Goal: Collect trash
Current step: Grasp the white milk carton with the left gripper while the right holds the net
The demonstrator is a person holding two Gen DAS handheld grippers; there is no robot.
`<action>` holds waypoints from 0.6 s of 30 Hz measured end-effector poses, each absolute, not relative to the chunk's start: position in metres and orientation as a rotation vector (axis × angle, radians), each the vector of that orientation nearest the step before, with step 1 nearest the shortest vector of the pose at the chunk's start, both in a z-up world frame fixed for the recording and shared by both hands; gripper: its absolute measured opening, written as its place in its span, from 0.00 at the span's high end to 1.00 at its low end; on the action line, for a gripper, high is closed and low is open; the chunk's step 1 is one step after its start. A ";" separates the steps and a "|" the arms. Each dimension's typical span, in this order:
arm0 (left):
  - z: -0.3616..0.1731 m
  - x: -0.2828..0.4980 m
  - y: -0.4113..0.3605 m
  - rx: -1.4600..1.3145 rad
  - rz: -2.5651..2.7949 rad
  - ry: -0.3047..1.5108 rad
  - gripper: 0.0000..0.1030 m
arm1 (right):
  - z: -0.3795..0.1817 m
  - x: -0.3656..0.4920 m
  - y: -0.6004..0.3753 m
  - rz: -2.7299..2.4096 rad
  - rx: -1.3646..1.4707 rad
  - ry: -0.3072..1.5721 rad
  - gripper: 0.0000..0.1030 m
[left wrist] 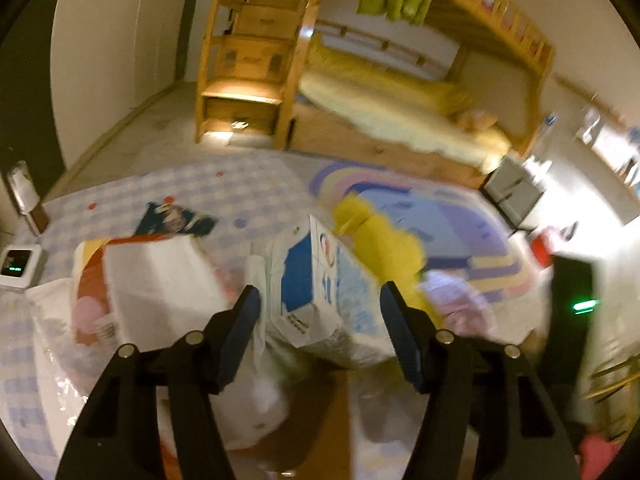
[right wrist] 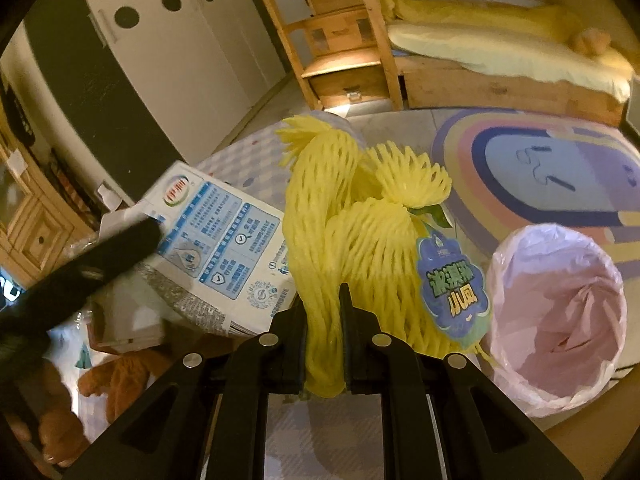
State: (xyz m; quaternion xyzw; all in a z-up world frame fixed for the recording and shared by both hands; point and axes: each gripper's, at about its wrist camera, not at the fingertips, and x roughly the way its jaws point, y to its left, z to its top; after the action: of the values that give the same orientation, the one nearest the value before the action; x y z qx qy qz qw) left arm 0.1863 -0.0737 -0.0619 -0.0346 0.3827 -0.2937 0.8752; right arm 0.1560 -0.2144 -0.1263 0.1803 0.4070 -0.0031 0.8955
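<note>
A crushed blue-and-white milk carton (left wrist: 320, 280) (right wrist: 216, 240) lies tilted on a pile of rubbish. My left gripper (left wrist: 318, 290) straddles it, pads against its two sides; one of its fingers (right wrist: 132, 236) shows as a dark blur over the carton's torn flap. My right gripper (right wrist: 322, 300) is shut on a bunch of yellow foam fruit net (right wrist: 360, 208) (left wrist: 380, 240) with a blue label, held beside the carton. A bin lined with a pink bag (right wrist: 556, 312) stands open just right of the net.
A white-and-red paper package (left wrist: 152, 280) and a dark snack wrapper (left wrist: 172, 220) lie left of the carton on a checked mat. An orange plush toy (right wrist: 116, 376) sits low left. Behind are a rainbow rug (right wrist: 540, 168) and a wooden bunk bed (left wrist: 400, 112).
</note>
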 end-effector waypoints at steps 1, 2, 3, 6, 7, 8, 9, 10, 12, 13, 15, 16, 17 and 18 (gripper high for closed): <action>-0.059 0.185 -0.075 -0.087 -0.631 0.790 0.41 | -0.127 0.156 -0.215 -0.005 0.385 0.845 0.87; -0.056 0.183 -0.076 -0.103 -0.651 0.780 0.41 | -0.128 0.156 -0.216 -0.003 0.392 0.846 0.87; -0.054 0.183 -0.079 -0.108 -0.654 0.773 0.41 | -0.127 0.156 -0.214 -0.005 0.392 0.847 0.87; -0.050 0.183 -0.087 -0.120 -0.659 0.754 0.41 | -0.128 0.154 -0.217 -0.004 0.401 0.852 0.87; -0.050 0.184 -0.087 -0.146 -0.673 0.755 0.41 | -0.128 0.154 -0.218 -0.006 0.411 0.854 0.87; -0.050 0.187 -0.086 -0.182 -0.691 0.758 0.41 | -0.129 0.154 -0.220 -0.002 0.420 0.853 0.87; -0.050 0.189 -0.086 -0.232 -0.724 0.768 0.41 | -0.129 0.153 -0.221 0.005 0.427 0.852 0.87; -0.051 0.189 -0.086 -0.254 -0.744 0.773 0.41 | -0.128 0.153 -0.220 0.008 0.427 0.851 0.87; -0.050 0.187 -0.093 -0.219 -0.728 0.757 0.41 | -0.127 0.152 -0.220 0.009 0.422 0.851 0.87; -0.051 0.186 -0.096 -0.182 -0.701 0.749 0.40 | -0.127 0.152 -0.220 0.010 0.421 0.851 0.87; -0.053 0.186 -0.101 -0.131 -0.661 0.737 0.37 | -0.127 0.152 -0.220 0.011 0.422 0.850 0.87; -0.053 0.186 -0.101 -0.134 -0.658 0.741 0.31 | -0.128 0.152 -0.220 0.011 0.423 0.850 0.87; -0.054 0.187 -0.098 -0.147 -0.657 0.749 0.28 | -0.128 0.152 -0.222 0.012 0.424 0.849 0.87; -0.055 0.190 -0.097 -0.170 -0.662 0.762 0.21 | -0.128 0.152 -0.222 0.012 0.425 0.849 0.87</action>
State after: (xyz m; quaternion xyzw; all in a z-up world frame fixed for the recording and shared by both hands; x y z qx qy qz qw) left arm 0.1898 -0.0969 -0.0553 -0.0813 0.3648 -0.3167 0.8718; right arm 0.1520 -0.2219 -0.1281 0.2045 0.4086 0.0057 0.8895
